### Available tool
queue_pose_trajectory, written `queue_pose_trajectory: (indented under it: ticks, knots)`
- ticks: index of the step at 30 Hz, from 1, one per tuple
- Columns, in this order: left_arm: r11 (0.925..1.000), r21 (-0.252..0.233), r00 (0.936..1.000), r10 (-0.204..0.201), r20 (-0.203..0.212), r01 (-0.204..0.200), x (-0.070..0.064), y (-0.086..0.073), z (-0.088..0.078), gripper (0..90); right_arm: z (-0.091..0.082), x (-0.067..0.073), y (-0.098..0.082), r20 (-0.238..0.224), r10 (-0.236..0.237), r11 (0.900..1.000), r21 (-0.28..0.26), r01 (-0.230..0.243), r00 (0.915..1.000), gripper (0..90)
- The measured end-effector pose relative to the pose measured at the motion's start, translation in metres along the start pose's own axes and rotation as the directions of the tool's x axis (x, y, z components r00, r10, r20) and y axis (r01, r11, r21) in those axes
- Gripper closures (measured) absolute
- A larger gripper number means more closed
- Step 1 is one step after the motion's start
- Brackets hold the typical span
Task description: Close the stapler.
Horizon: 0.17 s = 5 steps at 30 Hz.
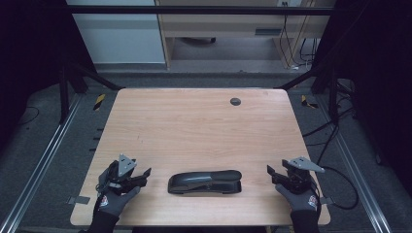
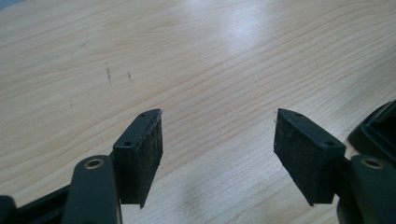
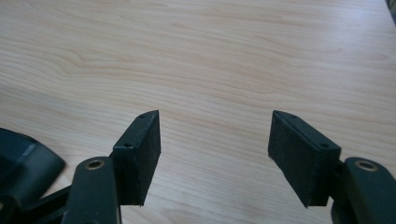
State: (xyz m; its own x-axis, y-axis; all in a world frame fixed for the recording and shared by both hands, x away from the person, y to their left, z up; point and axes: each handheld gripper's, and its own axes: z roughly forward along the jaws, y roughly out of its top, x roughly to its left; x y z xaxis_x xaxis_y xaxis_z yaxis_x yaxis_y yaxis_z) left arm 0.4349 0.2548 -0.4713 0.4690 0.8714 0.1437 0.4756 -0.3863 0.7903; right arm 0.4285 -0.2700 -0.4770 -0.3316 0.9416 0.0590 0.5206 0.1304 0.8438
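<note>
A long black stapler-shaped object [image 1: 205, 182] lies flat near the table's front edge, midway between my two grippers. My left gripper [image 1: 144, 175] sits to its left, open, with nothing between its jaws; in the left gripper view [image 2: 217, 140] the object's black end [image 2: 377, 133] shows at the right edge. My right gripper [image 1: 272, 173] rests to the object's right, open and empty. The right gripper view [image 3: 215, 139] has bare wood between the pads and the object's rounded end [image 3: 23, 165] at lower left.
The wooden table [image 1: 194, 126] has a dark round cable hole [image 1: 235, 101] near its far edge. Metal frame rails run along both sides on the floor, with cables at the right. A gloved hand holds each gripper at the front corners.
</note>
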Motion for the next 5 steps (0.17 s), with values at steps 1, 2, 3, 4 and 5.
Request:
queue_pose_trajectory:
  ticks: [1, 2, 3, 4, 5]
  knots:
    - [1.0, 0.002, 1.0, -0.003, -0.002, 0.003, 0.0011, -0.0005, 0.0006, 32.5, 0.0005, -0.0021, -0.0009, 0.007, -0.001, 1.0, 0.003, 0.001, 1.0, 33.8]
    - [1.0, 0.005, 1.0, -0.004, -0.004, 0.004, 0.0023, -0.001, 0.0011, 32.3, 0.0008, -0.0041, -0.0016, 0.011, 0.005, 1.0, 0.009, -0.005, 0.9999, 33.2]
    - [0.9999, 0.009, 1.0, -0.005, -0.007, 0.005, 0.0036, -0.0012, 0.0014, 31.9, 0.0014, -0.006, -0.0024, 0.024, 0.0, 1.0, 0.012, -0.001, 0.9997, 32.7]
    - [0.9999, 0.01, 0.9999, -0.008, -0.011, 0.008, 0.0055, -0.0018, 0.0022, 31.7, 0.0013, -0.0073, -0.0029, 0.025, 0.004, 1.0, 0.018, -0.004, 0.9997, 32.2]
    - [0.9999, 0.01, 0.9999, -0.008, -0.011, 0.008, 0.0055, -0.0018, 0.0022, 31.4, 0.0024, -0.0098, -0.004, 0.038, -0.011, 1.0, 0.018, 0.01, 0.9992, 31.8]
